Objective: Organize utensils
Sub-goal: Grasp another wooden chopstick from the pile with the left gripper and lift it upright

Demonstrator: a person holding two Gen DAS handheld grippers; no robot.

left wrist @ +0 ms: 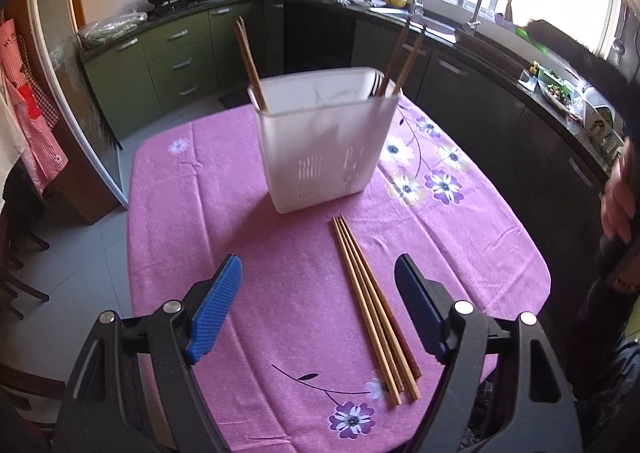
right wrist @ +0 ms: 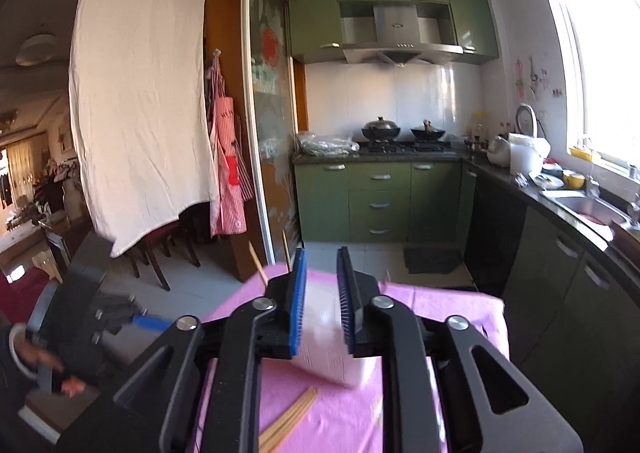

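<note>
A white slotted plastic utensil holder (left wrist: 324,149) stands on the pink flowered tablecloth (left wrist: 224,213). Brown chopsticks lean in it, one pair at its left end (left wrist: 250,61) and another at its right end (left wrist: 402,57). Several loose chopsticks (left wrist: 372,309) lie bundled on the cloth in front of it. My left gripper (left wrist: 320,305) hangs open above them, the bundle nearer its right finger. My right gripper (right wrist: 322,293) is held just above the holder (right wrist: 328,357), its blue pads a narrow gap apart with nothing pinched between them. The loose chopsticks (right wrist: 292,417) show below it.
The table's edges drop to a tiled floor (left wrist: 92,253). Green and dark cabinets (left wrist: 176,57) line the walls, with woks on a stove (right wrist: 400,133) and a sink (right wrist: 588,209). Chairs (right wrist: 160,249) stand to the left. A person's hand (left wrist: 620,197) holds the right gripper.
</note>
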